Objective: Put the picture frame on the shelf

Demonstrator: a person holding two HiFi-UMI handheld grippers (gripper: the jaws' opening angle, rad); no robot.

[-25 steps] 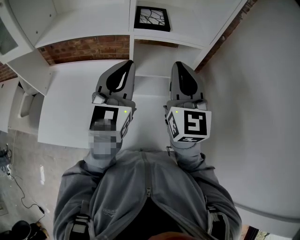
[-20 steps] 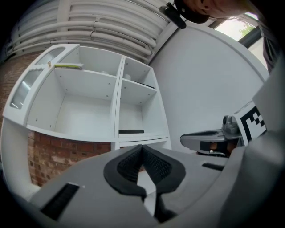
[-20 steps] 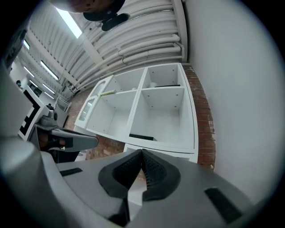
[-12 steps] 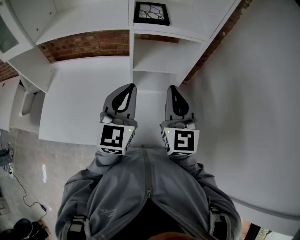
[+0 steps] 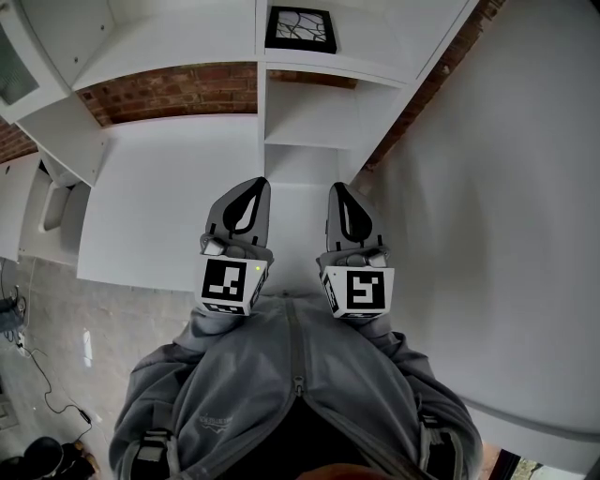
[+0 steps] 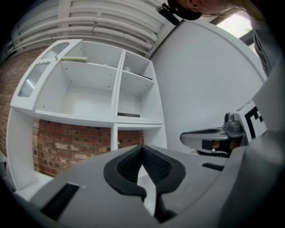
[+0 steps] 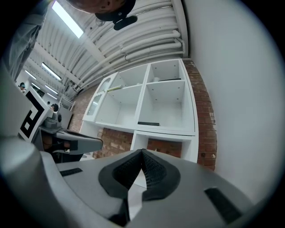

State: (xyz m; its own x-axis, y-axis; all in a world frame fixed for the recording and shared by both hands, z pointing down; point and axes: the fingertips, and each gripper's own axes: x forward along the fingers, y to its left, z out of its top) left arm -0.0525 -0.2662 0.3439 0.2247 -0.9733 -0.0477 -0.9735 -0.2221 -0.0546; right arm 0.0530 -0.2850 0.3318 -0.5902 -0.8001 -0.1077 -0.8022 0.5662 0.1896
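Right tool (image 7: 141, 152): ribbed black pads (image 7: 156, 171) touching.

Open bays in the shelf (image 5: 262, 112) — picture frame (image 5: 301, 29) occupies one right-hand bay; wall (image 5: 506, 187) hems the right.

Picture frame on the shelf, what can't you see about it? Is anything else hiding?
- Picture frame, head view: its white-line drawing is too small to make out.
- Picture frame, both gripper views: only a thin dark edge shows, seen side-on.
- Shelf bottom, left gripper view: hidden behind the left gripper.
- Person's hands, head view: covered by the left gripper and right gripper.
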